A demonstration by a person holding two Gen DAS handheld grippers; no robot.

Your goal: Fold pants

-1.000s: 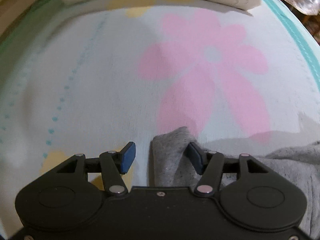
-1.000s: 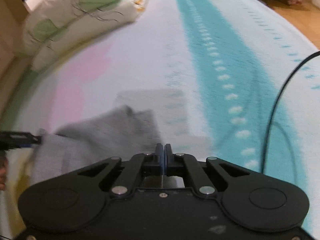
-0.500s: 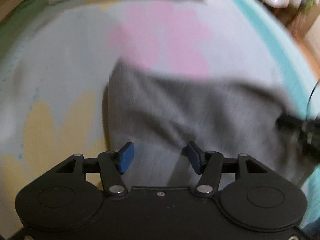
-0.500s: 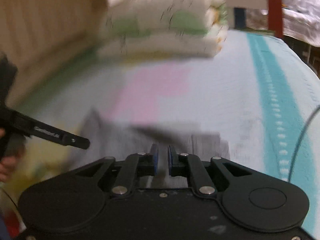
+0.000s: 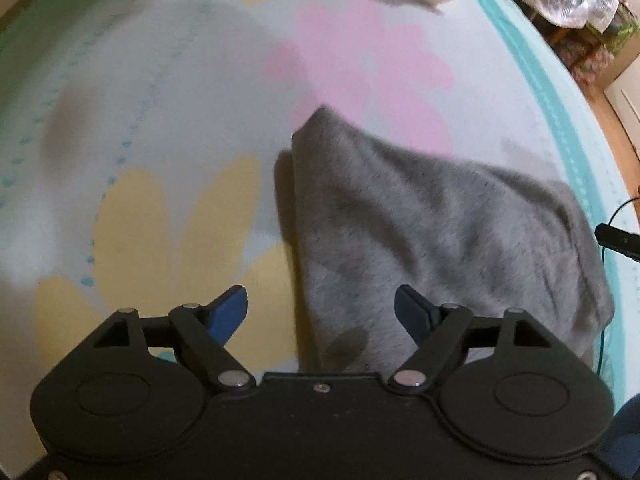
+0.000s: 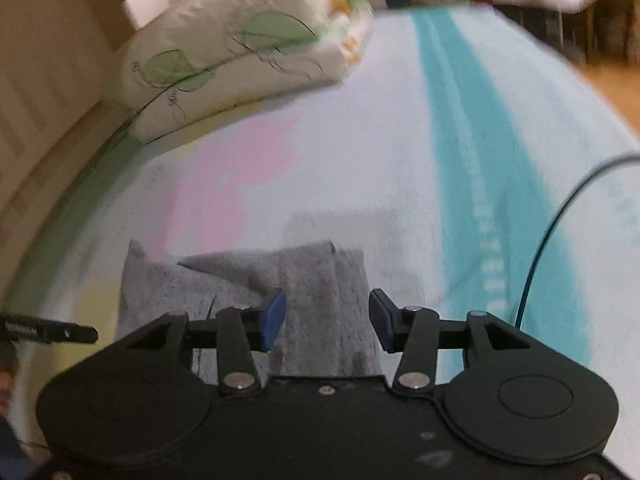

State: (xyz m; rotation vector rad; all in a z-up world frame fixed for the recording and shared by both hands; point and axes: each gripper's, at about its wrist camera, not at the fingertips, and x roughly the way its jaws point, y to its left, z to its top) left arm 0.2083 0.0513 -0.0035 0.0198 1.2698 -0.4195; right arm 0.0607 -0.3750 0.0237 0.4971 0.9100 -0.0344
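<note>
The grey pants lie folded in a loose heap on the flowered bed sheet. My left gripper hovers over their near left edge, jaws opening wide, blue pads clear of the cloth. In the right wrist view the same grey pants lie under my right gripper, whose jaws are opening with nothing pinched between the pads. The tip of the left gripper shows at the far left of that view, and the right gripper's tip at the right edge of the left wrist view.
A folded white quilt with green leaves lies at the head of the bed. A teal stripe runs down the sheet's right side. A dark cable hangs at the right. Furniture and wooden floor lie beyond the bed edge.
The right gripper has let go of the grey cloth and spread its jaws. The left gripper's jaws have widened and it has drawn back, bringing the whole folded heap into view.
</note>
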